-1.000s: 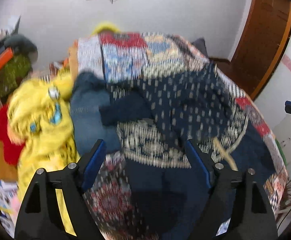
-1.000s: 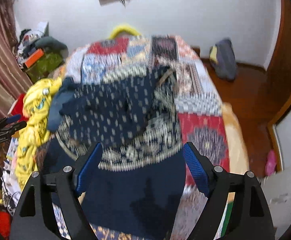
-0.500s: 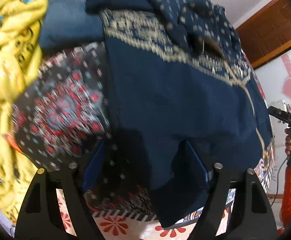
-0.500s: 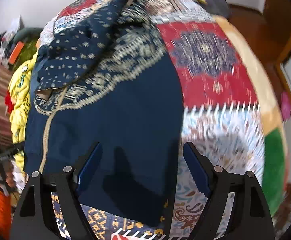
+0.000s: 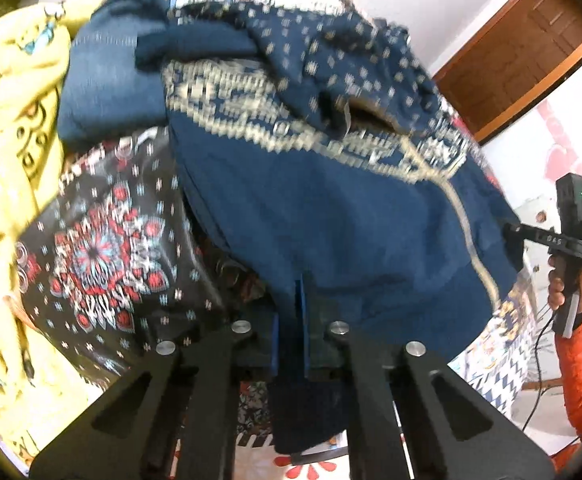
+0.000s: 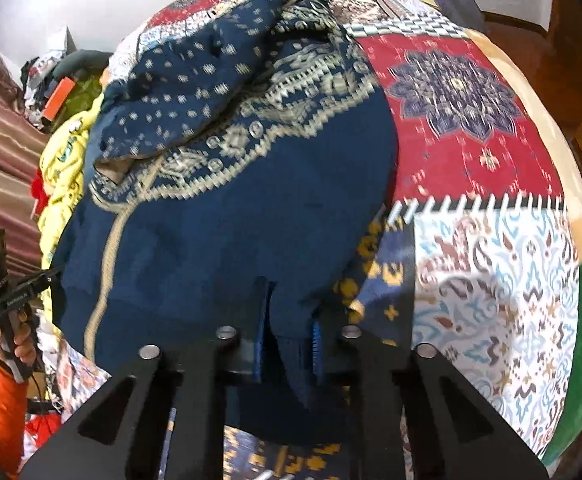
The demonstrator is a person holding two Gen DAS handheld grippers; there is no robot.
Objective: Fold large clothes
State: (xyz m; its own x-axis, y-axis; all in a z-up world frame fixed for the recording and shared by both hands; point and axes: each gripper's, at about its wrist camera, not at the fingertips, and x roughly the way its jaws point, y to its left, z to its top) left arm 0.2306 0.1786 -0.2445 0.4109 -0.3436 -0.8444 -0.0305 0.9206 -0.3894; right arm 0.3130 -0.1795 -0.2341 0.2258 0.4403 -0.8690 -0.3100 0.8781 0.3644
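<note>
A navy sweater with a cream patterned band and a dotted hood lies spread on the patchwork bed quilt. Its hem faces me. My left gripper is shut on the hem's left part, with navy cloth pinched between the blue pads. In the right wrist view the same sweater fills the middle. The jaws of my right gripper are closing on the hem near its right corner, and a fold of navy cloth is squeezed between the pads.
A yellow printed garment and a folded blue one lie left of the sweater. The quilt runs bare to the right, up to the bed edge. A hand in an orange sleeve shows at the right.
Both grippers dropped down toward the near hem of the sweater. Their jaws went from wide apart to closed on the navy cloth.
</note>
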